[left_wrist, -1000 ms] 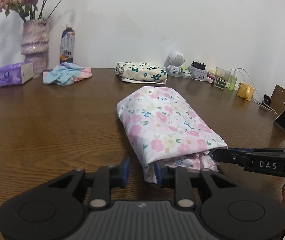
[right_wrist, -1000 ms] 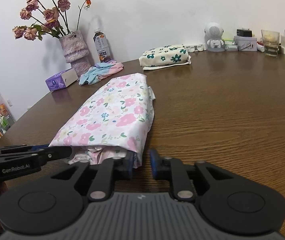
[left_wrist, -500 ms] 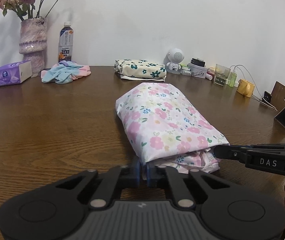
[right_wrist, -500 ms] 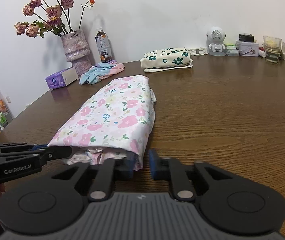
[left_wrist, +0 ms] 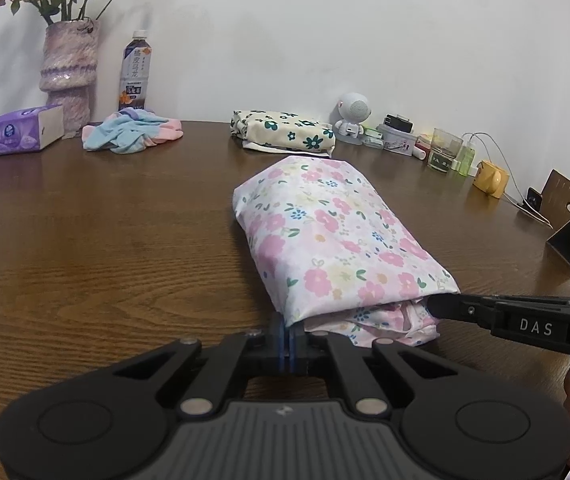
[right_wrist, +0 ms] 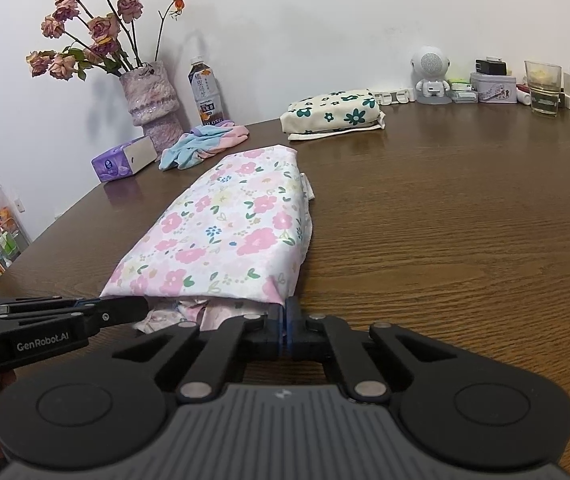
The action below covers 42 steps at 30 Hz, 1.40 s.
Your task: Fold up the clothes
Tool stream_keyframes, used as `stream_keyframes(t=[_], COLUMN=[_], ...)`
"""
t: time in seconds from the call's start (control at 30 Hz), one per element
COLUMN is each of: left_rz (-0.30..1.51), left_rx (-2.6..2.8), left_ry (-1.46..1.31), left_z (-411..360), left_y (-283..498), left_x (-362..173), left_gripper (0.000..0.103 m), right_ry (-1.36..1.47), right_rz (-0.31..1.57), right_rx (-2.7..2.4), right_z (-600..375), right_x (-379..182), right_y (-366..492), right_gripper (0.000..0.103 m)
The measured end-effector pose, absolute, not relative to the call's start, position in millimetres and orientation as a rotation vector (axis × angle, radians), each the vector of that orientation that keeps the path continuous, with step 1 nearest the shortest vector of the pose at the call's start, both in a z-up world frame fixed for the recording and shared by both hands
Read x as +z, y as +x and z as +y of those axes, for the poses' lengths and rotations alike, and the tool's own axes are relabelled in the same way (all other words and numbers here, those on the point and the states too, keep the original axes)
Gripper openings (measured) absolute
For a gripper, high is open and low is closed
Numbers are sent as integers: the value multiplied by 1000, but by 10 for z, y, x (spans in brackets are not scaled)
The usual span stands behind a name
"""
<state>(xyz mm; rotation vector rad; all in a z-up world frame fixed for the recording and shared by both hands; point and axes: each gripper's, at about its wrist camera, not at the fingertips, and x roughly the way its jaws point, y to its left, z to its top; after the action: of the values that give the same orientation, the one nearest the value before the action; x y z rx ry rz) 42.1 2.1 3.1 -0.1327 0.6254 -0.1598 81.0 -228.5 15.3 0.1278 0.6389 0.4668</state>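
Both tools, left [left_wrist: 288,342] and right [right_wrist: 285,326], pinch the pink floral garment's [left_wrist: 337,240] near corners; green-flowered bundle [left_wrist: 283,132] beyond.

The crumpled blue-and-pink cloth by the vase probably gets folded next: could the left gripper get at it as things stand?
Probably not yet: the left gripper is shut on the pink floral garment. Once freed, bare table leads to the blue-and-pink cloth.

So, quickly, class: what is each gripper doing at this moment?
Left gripper: shut on the pink floral garment, near corner.
Right gripper: shut on its other near corner.

"DAS" (right gripper [left_wrist: 431,306]), "GenRobot.AI" (left gripper [right_wrist: 141,310])
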Motion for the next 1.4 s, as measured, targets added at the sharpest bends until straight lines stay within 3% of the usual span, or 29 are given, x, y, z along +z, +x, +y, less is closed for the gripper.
stream_keyframes(t=[0.17,0.23,0.27,0.3,0.33,0.37,0.63,0.87,0.93,0.97,1.0,1.1,1.13,1.2,1.23,1.27,1.4], left_rz=[637,633,633,628,619,614,580,710,754,766,778,786,787,771,760,763,808], left_rx=[-170,-200,-214,-225,-234,-248,-349,-268,-243,-246,-249,-262,-268,-274,-270,-263,-228], left_ry=[-121,-129,-132,-131,-127,-126,-232,-327,-374,-389,-404,-407,-408,-396,-388,-383,-369], left_z=[14,36,55,73,96,130,341,327,377,406,435,470,480,482,477,469,423], left_y=[427,402,384,360,329,303,425,1079,1196,1217,1237,1267,1281,1348,1390,1451,1744], left_x=[39,68,93,124,164,212,578,462,374,343,311,340,365,437,470,480,459], left_gripper=[6,20,37,45,46,47,53,53,50,39,36,37,38,51,53,53,56], right_ry=[124,119,117,114,112,109,260,339,356,365,372,379,376,386,399,414,450], right_rz=[646,648,648,649,649,650,672,732,768,788,807,854,860,853,848,838,830], right_rx=[477,492,500,508,516,524,640,601,573,560,559,575,582,599,610,614,582], right_z=[-2296,-2335,-2355,-2375,-2395,-2414,-2707,-2536,-2479,-2455,-2435,-2391,-2385,-2402,-2417,-2437,-2448], right_x=[162,193,209,225,240,256,519,543,488,447,402,294,284,314,341,376,444], right_y=[810,785,773,760,747,735,883,1525,1697,1766,1807,1877,1881,1917,1950,1999,2292], right_gripper=[2,9,12,24,39,42,42,42,42,42,41,27,27,30,40,45,47])
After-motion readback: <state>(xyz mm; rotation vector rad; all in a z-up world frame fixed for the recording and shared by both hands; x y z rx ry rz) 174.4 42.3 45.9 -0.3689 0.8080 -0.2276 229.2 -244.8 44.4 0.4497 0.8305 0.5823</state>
